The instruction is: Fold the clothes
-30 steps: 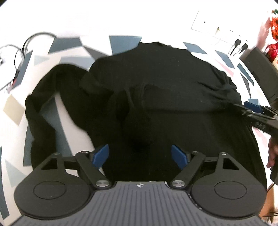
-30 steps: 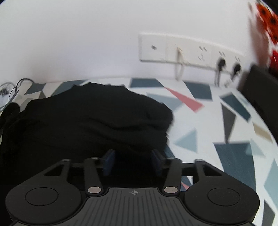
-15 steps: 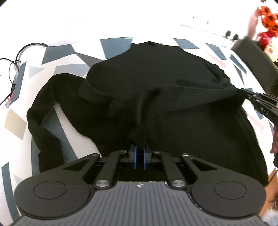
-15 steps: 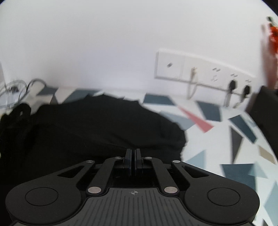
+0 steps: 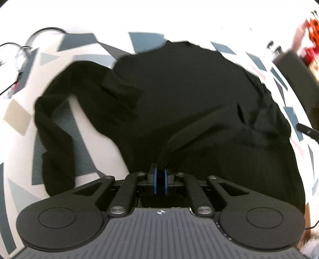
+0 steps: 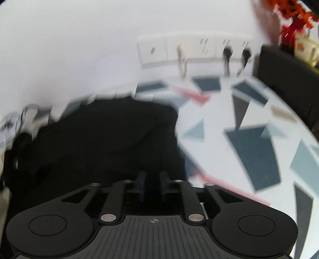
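Note:
A black long-sleeved garment point(image 5: 189, 83) lies spread on the patterned table point(image 5: 18, 119). My left gripper point(image 5: 160, 169) is shut on a pinched fold of the garment near its lower middle and lifts it into a ridge. One sleeve point(image 5: 51, 123) trails off to the left. In the blurred right wrist view the garment point(image 6: 99, 143) fills the left half. My right gripper point(image 6: 152, 179) stands over its right edge with the fingers a small gap apart and nothing clearly held.
Black cables point(image 5: 22, 53) lie at the table's far left. A wall socket strip point(image 6: 195, 47) with plugs is behind the table. A black box point(image 6: 289, 75) and red flowers point(image 6: 293, 18) stand at the right.
The left gripper shut on the garment's fold and has pulled it toward me and up. The right gripper shut half a second ago and has since opened a little and moved away; both views are blurred.

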{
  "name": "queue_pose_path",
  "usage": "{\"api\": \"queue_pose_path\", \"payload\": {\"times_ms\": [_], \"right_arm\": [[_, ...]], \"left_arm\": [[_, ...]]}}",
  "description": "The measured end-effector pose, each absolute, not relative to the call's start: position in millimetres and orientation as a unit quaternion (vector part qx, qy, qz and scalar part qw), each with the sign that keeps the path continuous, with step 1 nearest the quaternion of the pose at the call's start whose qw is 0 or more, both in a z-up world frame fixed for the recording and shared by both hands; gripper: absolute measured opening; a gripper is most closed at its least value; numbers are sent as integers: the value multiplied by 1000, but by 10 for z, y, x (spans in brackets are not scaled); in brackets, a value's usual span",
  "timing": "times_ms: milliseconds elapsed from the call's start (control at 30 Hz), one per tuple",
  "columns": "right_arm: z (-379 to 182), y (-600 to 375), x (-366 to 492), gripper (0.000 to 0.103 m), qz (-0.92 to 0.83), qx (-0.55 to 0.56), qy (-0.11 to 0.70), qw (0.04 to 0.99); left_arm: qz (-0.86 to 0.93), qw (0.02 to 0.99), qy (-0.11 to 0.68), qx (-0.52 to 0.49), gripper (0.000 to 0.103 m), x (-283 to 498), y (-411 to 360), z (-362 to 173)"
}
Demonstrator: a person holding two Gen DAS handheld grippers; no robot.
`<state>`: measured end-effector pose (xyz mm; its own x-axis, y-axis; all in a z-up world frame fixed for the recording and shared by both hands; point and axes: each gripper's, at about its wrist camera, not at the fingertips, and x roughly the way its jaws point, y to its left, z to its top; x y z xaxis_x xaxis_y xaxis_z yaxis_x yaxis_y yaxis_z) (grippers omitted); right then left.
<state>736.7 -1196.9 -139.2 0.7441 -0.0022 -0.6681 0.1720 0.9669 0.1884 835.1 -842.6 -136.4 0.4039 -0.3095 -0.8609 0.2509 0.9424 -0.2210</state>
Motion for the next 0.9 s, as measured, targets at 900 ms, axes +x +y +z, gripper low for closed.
{"api": "queue_pose_path", "payload": {"times_ms": [900], "right_arm": [[-1626, -12789, 8760, 1, -107, 285, 306, 902]], "left_arm": [[-80, 883, 462, -15, 7, 8796, -8516, -1005]]}}
